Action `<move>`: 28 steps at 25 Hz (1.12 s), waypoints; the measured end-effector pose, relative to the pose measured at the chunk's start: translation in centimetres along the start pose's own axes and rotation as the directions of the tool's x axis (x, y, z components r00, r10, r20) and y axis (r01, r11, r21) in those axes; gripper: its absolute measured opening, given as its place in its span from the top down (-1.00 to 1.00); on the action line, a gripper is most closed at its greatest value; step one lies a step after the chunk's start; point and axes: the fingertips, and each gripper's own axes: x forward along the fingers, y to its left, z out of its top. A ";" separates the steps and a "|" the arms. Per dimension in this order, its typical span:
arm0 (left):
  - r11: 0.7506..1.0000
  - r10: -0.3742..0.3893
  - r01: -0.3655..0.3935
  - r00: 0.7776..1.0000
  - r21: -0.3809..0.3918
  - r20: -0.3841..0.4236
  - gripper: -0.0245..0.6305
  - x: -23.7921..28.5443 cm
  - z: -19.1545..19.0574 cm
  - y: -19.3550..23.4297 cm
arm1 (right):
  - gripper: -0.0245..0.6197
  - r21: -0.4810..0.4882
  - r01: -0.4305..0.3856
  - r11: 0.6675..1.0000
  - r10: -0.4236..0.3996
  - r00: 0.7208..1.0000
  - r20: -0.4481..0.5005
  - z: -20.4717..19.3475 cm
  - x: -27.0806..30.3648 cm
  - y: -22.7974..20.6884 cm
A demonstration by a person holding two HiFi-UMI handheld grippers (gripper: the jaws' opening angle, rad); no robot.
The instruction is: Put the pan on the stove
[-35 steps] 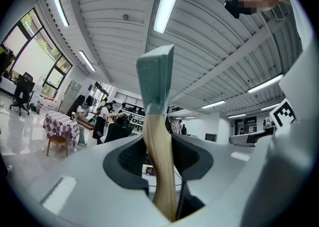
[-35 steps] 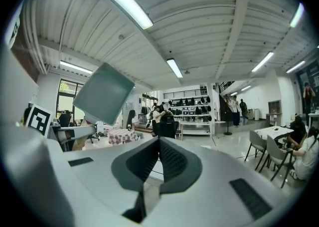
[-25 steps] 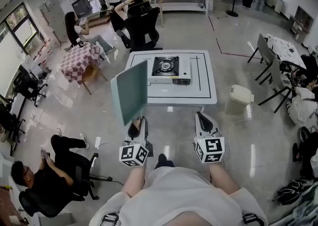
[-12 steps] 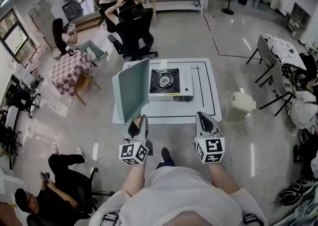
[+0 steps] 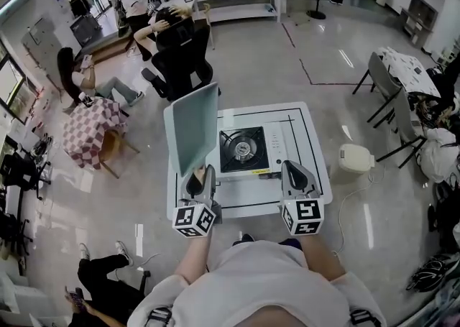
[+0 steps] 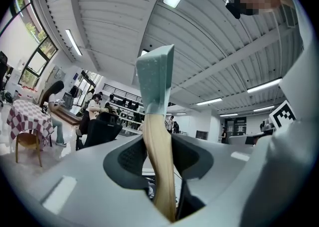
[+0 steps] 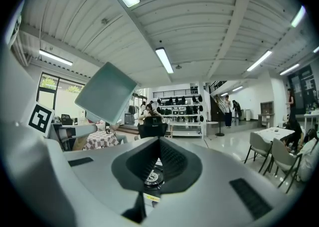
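A square pale green pan (image 5: 190,128) with a wooden handle (image 6: 158,156) stands upright on edge, raised over the left part of the white table (image 5: 316,167). My left gripper (image 5: 200,178) is shut on that handle, which runs up between the jaws in the left gripper view, where the pan (image 6: 155,79) shows edge-on. The portable gas stove (image 5: 248,149) sits in the middle of the table, its black burner bare, just ahead of both grippers. My right gripper (image 5: 296,173) is shut and holds nothing; in the right gripper view the burner (image 7: 151,176) shows below its jaws and the pan (image 7: 105,93) at upper left.
A beige bin (image 5: 356,157) stands on the floor right of the table. A black office chair (image 5: 180,60) with a seated person is just beyond the table. A checked table (image 5: 90,124) is at the left, a folding table with chairs (image 5: 402,74) at the right.
The person has walked forward: the table and stove have come closer and now lie right in front of both grippers. The pan stays upright in the left gripper.
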 end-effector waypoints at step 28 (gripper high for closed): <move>0.899 -0.140 0.076 0.983 -0.432 -0.118 0.49 7.1 -5.3 -1.5 | 0.90 0.007 -0.042 0.999 0.043 0.998 -0.044 -0.4 5.6 -5.9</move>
